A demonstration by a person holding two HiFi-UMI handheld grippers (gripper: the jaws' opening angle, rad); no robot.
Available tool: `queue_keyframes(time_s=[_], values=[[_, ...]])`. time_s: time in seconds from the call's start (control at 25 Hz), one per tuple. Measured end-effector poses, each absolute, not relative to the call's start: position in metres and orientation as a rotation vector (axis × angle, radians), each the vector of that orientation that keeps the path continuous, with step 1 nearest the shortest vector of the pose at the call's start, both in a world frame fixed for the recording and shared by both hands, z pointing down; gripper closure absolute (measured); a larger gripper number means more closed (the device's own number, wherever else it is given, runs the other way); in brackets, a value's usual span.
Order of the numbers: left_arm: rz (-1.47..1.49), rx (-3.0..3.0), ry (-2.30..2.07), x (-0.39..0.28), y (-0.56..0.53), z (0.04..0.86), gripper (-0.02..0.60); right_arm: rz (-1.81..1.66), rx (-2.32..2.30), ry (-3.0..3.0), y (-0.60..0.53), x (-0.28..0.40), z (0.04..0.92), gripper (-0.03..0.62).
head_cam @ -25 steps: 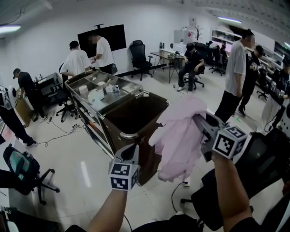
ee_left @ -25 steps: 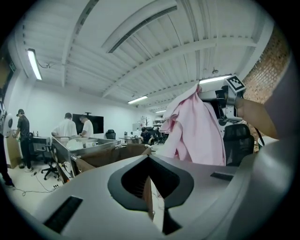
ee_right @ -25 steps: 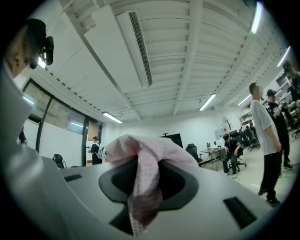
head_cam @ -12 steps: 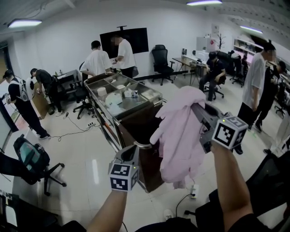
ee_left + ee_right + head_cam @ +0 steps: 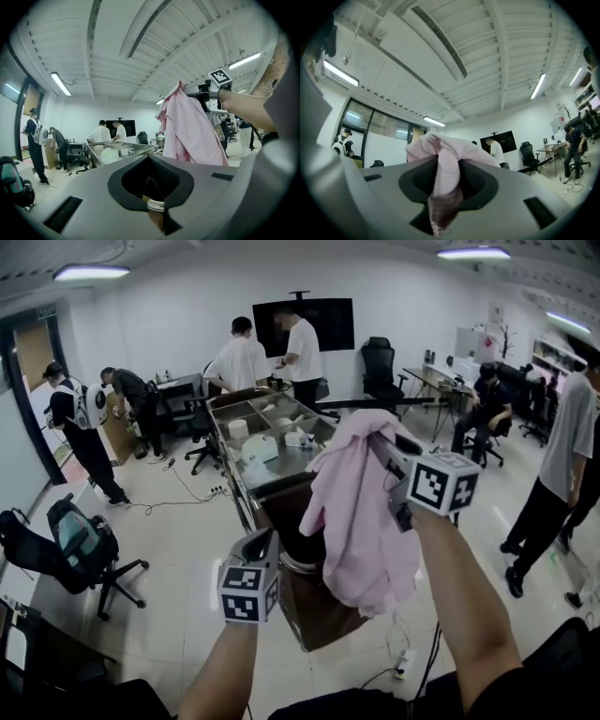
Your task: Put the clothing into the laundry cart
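A pink garment [image 5: 358, 521] hangs from my right gripper [image 5: 382, 448], which is shut on its top fold; in the right gripper view the cloth [image 5: 440, 187] is bunched between the jaws. The garment dangles over the near right corner of the laundry cart's dark brown bin [image 5: 314, 601], whose metal rim [image 5: 298, 563] shows beside it. My left gripper [image 5: 262, 545] is held low at the bin's near edge. Its jaws look shut with nothing in them. In the left gripper view, that gripper [image 5: 150, 161] looks at the bin rim, with the pink garment [image 5: 192, 131] up to the right.
The cart's steel top [image 5: 281, 465] behind the bin carries several compartments with white items. Two people [image 5: 272, 357] stand at its far end, others at the left [image 5: 80, 423] and right [image 5: 562, 456]. An office chair with a bag [image 5: 80, 549] stands at the left. Cables and a power strip [image 5: 405, 662] lie on the floor.
My right gripper has carried the pink garment leftward, so it now hangs over the bin's near right corner. The left gripper has stayed by the bin's near edge.
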State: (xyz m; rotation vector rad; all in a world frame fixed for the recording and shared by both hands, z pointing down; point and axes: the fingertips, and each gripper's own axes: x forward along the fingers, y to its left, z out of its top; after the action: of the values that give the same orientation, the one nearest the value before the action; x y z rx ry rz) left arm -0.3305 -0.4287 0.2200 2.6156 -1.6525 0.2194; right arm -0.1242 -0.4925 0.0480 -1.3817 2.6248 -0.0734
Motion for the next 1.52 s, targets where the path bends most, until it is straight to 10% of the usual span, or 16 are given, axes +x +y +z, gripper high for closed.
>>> queue_keyframes(time_s=[1.52], values=[[0.351, 2.536, -1.708, -0.289, -0.507, 0.237, 0.581, -0.326, -1.441, 2.952, -0.602, -0.139, 0.207, 0.376]])
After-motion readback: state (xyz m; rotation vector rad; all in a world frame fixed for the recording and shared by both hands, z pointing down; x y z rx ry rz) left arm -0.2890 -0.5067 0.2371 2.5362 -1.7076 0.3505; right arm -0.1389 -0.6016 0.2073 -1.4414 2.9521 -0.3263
